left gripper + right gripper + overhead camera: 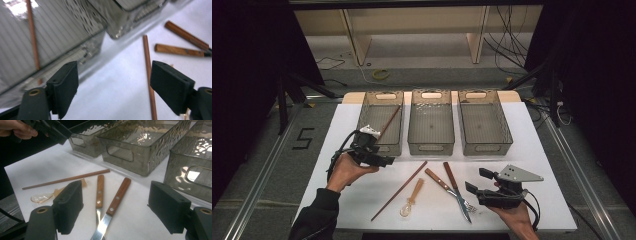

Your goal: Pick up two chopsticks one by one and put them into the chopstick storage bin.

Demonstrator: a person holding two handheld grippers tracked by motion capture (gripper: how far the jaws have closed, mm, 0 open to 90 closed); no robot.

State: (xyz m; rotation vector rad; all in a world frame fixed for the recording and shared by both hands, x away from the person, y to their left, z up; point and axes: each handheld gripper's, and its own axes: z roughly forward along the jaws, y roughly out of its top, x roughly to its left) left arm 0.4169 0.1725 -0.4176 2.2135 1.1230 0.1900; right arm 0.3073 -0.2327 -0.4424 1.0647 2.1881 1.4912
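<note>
High view: sorting cutlery from the desk (337, 150) into three clear bins. One chopstick (389, 121) already leans inside the left bin (382, 122); the middle bin (431, 122) and right bin (484, 122) look empty. Left tongs (384, 161) sit just in front of the left bin's near wall, jaws apart, nothing between them. Left gripper view agrees: both pads clear, with the binned chopstick (32, 37) behind the bin wall and the second chopstick (149, 75) lying on the desk ahead.

Second chopstick (399, 190) lies diagonally on the desk in front of the bins, and the clear plastic spoon (410, 202) is just beside it. The wooden-handled fork (452, 192) and knife (456, 190) cross each other to the right. Right tongs (473, 184) hover near the fork and knife, jaws apart, holding nothing; the right gripper view looks down on both handles.

Step, as I judge it: a chopstick drop looks done and the left tongs are free for the next pick. Next move probably calls for lowering over the desk chopstick, jaws straddling it across its length, closing mid-shaft, then carrying it to the left bin. The shaft is thin and low, so the pads must get right down to the desk. Keep clear of the spoon.
</note>
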